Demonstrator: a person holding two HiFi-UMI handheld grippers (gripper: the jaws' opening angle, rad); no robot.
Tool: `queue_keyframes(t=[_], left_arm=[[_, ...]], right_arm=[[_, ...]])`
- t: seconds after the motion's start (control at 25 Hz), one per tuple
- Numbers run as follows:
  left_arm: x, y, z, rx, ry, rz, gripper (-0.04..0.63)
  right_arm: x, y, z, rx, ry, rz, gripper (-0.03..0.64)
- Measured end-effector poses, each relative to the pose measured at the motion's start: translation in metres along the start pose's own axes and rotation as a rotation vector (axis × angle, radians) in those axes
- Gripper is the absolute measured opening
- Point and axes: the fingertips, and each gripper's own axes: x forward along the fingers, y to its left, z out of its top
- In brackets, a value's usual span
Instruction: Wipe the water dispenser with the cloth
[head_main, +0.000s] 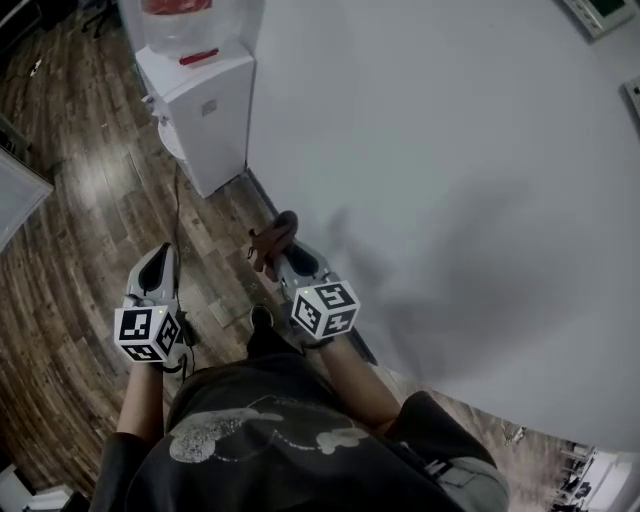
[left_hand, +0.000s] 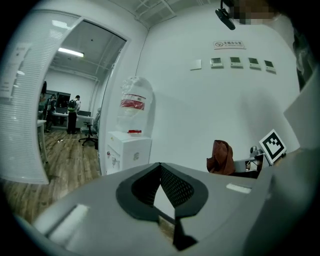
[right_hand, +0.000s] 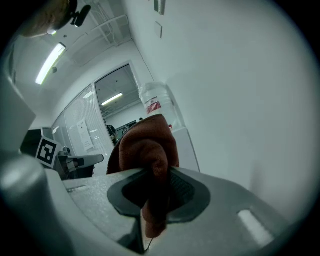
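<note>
Wood-plank floor (head_main: 90, 230), white wall (head_main: 430, 150), water dispenser (head_main: 205, 110) against it — right gripper (head_main: 284, 256) fingers grasping cloth (head_main: 272, 238), left gripper (head_main: 159, 254) fingers clenched, empty.

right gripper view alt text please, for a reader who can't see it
The right gripper has its fingers shut on a crumpled rust-brown cloth, close to the camera. Behind, a white water dispenser topped by a clear bottle stands against a plain white wall.

Open floor (head_main: 100, 220) leads to the water dispenser (head_main: 205, 110), apparently flush against the wall (head_main: 420, 150)
</note>
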Motion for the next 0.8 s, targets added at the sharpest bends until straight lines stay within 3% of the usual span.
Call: queue_keyframes(t=[0.2,0.44,0.64,0.8], left_arm=[[0.034,0.004,0.023,0.000,-0.027,0.045,0.020],[0.069,0.021,0.024,0.011,-0.023,0.041,0.019],[0.112,0.051,0.014,-0.027,-0.006,-0.008,0.020],[0.147,0.087,0.021,0.000,-0.008,-0.047,0.019]], right_arm=[[0.036,-0.022,0.023,-0.037,0.034,0.048,0.060],[0.090,-0.035,0.031,-0.041,0.067,0.041,0.060],[0.141,-0.050,0.044,-0.041,0.059,-0.015,0.060],[0.191,-0.064,0.070,-0.051,0.042,-0.077,0.060]])
